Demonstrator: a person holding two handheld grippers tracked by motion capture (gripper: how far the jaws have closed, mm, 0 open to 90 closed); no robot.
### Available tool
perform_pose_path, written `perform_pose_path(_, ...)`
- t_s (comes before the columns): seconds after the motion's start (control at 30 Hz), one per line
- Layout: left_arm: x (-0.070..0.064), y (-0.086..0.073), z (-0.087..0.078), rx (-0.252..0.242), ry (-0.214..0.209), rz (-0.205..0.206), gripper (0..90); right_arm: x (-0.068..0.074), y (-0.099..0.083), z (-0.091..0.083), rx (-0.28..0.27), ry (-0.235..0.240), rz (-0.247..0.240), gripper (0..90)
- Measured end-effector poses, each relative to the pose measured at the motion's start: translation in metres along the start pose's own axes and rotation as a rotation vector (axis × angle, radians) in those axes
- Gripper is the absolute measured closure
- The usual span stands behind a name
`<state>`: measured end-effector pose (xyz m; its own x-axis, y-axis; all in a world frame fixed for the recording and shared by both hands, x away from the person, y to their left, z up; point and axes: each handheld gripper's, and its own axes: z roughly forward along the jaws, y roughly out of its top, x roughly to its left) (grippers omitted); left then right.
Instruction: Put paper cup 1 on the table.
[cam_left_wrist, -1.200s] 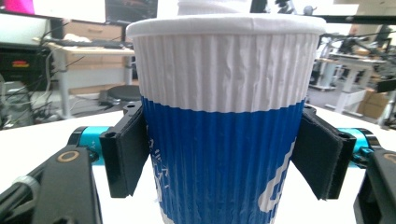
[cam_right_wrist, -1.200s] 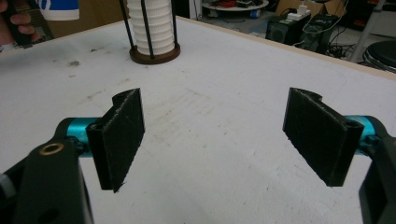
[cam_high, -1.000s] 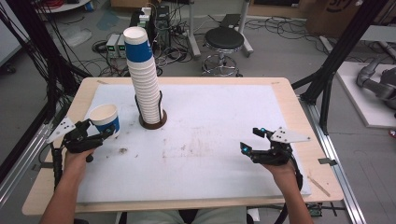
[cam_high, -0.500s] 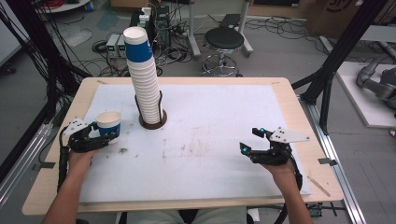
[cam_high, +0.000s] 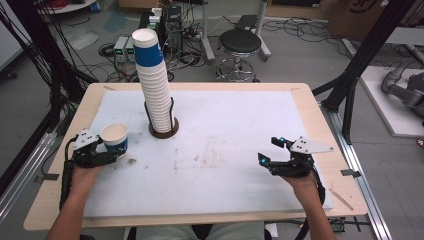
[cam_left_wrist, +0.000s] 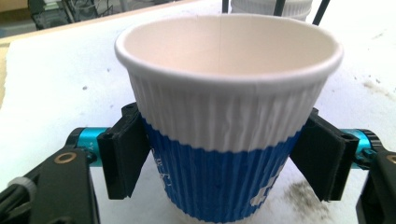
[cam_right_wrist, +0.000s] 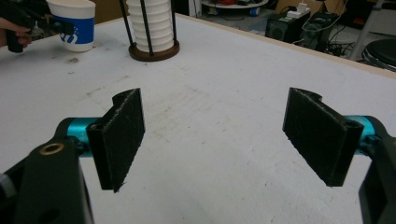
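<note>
Cup (cam_left_wrist: 229, 121) sat upright and empty in your left gripper (cam_high: 107, 156), both pads pressed against its blue band, base down on the white mat (cam_high: 225, 150) near the table's left edge (cam_high: 60, 150). Just to its right stood the tall cup stack (cam_high: 152, 80) in its wire holder (cam_high: 164, 127), apart from your cup. Your right gripper (cam_high: 270, 150) hung wide apart with nothing between the pads, over the mat's right side, and you had loads of bare mat between the two.

The cup (cam_left_wrist: 229, 121) has white print on its blue band, but the letters are cut off and unreadable. No other text is legible.
</note>
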<state>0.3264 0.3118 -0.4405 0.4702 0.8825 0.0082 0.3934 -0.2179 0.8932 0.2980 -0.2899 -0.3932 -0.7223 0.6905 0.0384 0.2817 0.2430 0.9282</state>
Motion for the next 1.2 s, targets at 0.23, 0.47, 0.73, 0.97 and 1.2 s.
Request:
perform_pose_path(0.23, -0.003, -0.005, -0.007, 0.079, 0.011, -0.016, 21.4, -0.001, 0.0, 0.0, -0.002, 0.001, -0.004, 21.4)
perform_pose_path(0.47, -0.005, -0.006, -0.015, 0.061, -0.024, -0.039, 19.0, 0.0, 0.0, 0.0, 0.001, 0.005, -0.002, 21.4)
perform_pose_path(0.73, -0.003, -0.015, -0.042, 0.052, -0.005, -0.08, 19.0, 0.0, -0.001, -0.001, 0.004, 0.002, -0.001, 21.4)
perform_pose_path(0.97, -0.007, -0.005, -0.069, -0.142, -0.024, -0.116, 19.0, -0.001, 0.001, -0.001, -0.005, -0.004, 0.002, 21.4)
perform_pose_path(1.2, -0.02, 0.013, -0.075, -0.282, -0.058, -0.126, 16.5, -0.002, 0.0, -0.001, -0.006, -0.009, 0.007, 21.4)
